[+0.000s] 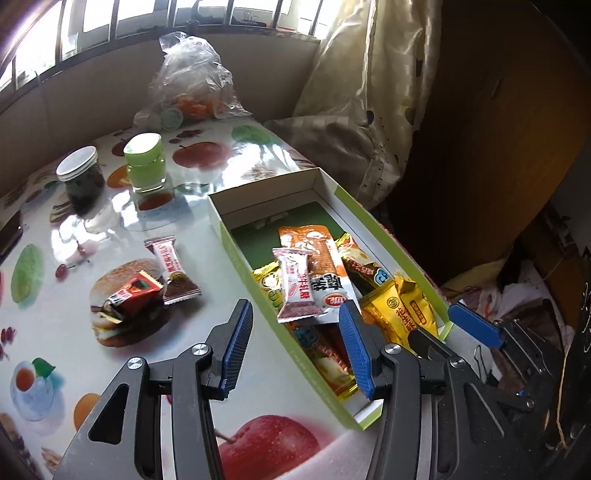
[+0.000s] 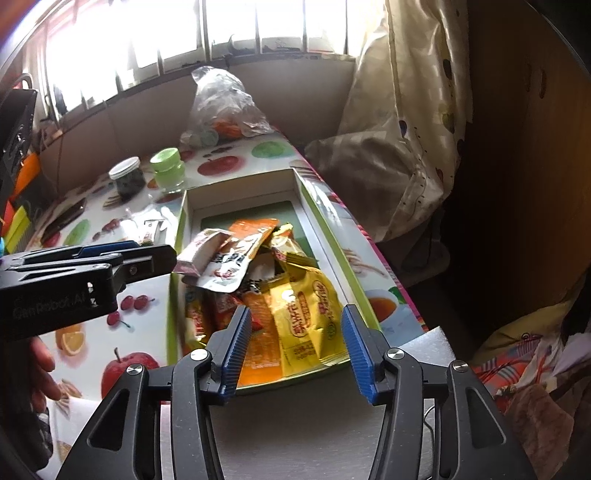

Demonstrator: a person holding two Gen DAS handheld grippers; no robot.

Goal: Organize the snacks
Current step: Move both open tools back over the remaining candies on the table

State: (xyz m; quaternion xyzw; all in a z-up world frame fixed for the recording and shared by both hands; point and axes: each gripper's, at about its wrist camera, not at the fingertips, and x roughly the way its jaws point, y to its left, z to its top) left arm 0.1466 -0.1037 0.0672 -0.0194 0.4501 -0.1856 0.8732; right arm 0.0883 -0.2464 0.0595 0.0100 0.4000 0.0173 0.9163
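- Foil snack packets, orange, gold and pink-white [image 1: 314,280], lie heaped in the shallow green-edged cardboard box [image 1: 236,236] on the fruit-print table [image 1: 55,332].
- Two more wrapped sweets [image 1: 147,291] sit left of it.
- Left gripper [image 1: 295,343] and right gripper [image 2: 295,345] both gape empty above the box's near end.

Daylight pours through the barred window [image 2: 236,33], blown out to white in the right wrist view. Glare streaks the glossy fruit-printed bench [image 1: 110,225]. The brown wooden cabinet [image 1: 498,129] sits dim. Fisheye bending curves edges; corners go black.
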